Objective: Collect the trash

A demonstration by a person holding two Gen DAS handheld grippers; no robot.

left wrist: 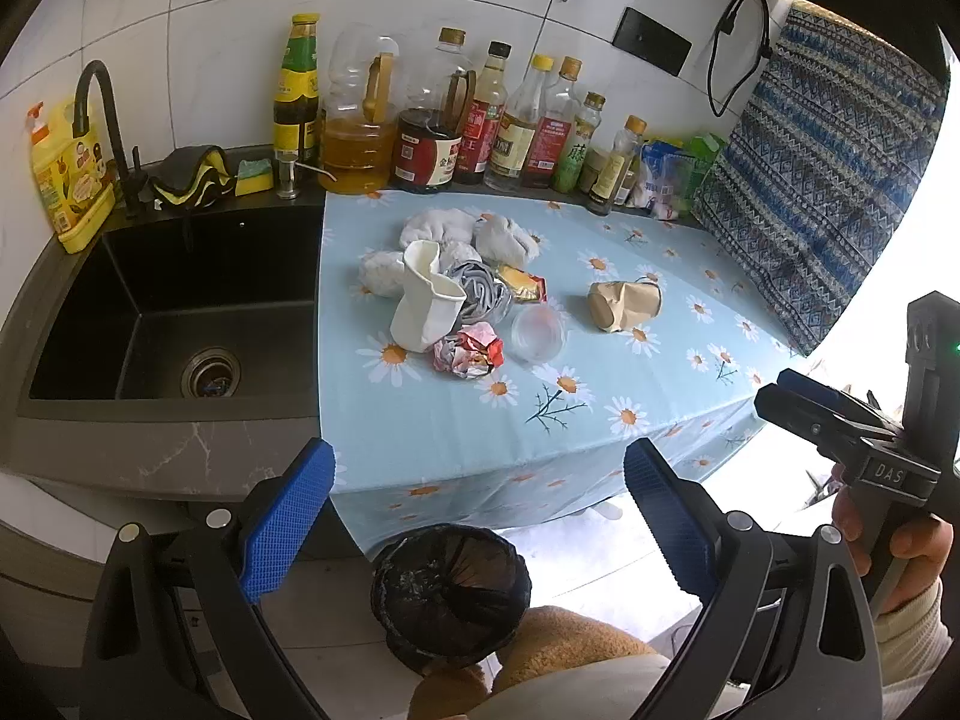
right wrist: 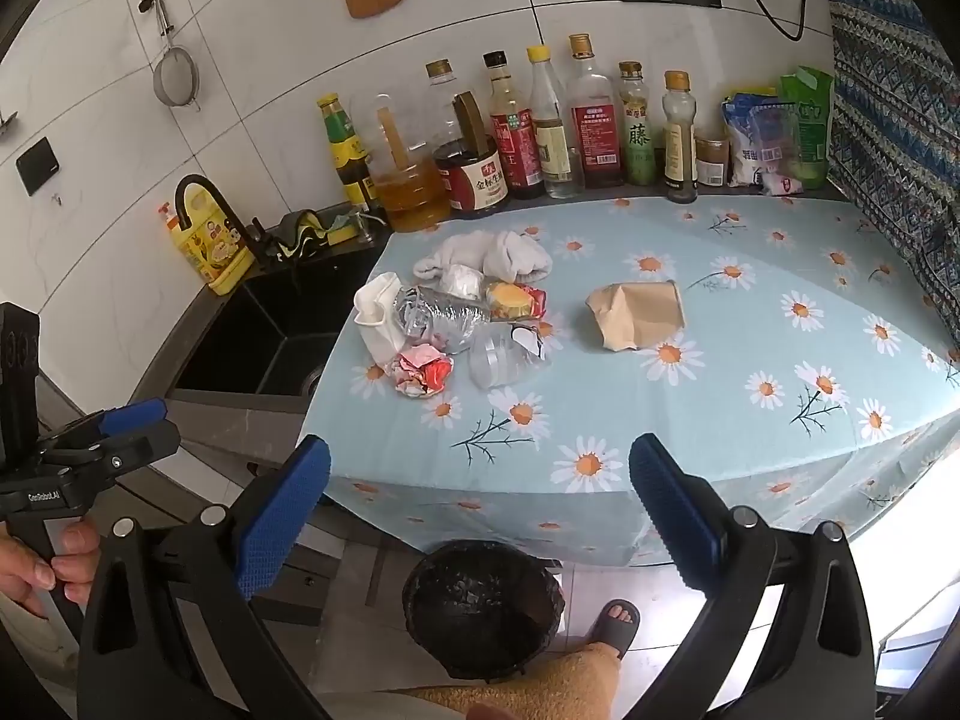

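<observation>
**Blue-padded grippers wide open above a littered counter**

Pale-blue daisy cloth (right wrist: 750,324) covers the counter, and the rubbish sits in a loose heap toward its left half, nearer the sink-side edge than the far right edge. A crushed white paper cup (left wrist: 423,306) stands tilted at the heap's left, touching a crumpled silver foil wrapper (left wrist: 480,294). Just in front of those, closer to the front edge, lie a red-and-white crumpled wrapper (left wrist: 471,351) and a clear plastic cup (left wrist: 537,333) on its side. A yellow-and-red snack packet (left wrist: 522,285) lies behind the clear cup, and wads of white tissue (left wrist: 444,228) are bunched toward the back edge. A squashed brown paper cup (right wrist: 636,315) lies apart from the heap, near the middle of the cloth.

Sauce and oil bottles (right wrist: 540,132) line the back edge against the tiled wall. A black sink (left wrist: 174,306) adjoins the counter's left edge.

On the floor below the front edge stands a bin lined with a black bag (right wrist: 483,612), beside a person's sandalled foot (right wrist: 618,624).

The left gripper (left wrist: 480,516) hangs short of the front edge, fingers spread fully apart with nothing between them. The right gripper (right wrist: 480,510) hangs alongside, likewise spread wide and empty. Neither touches any rubbish.
</observation>
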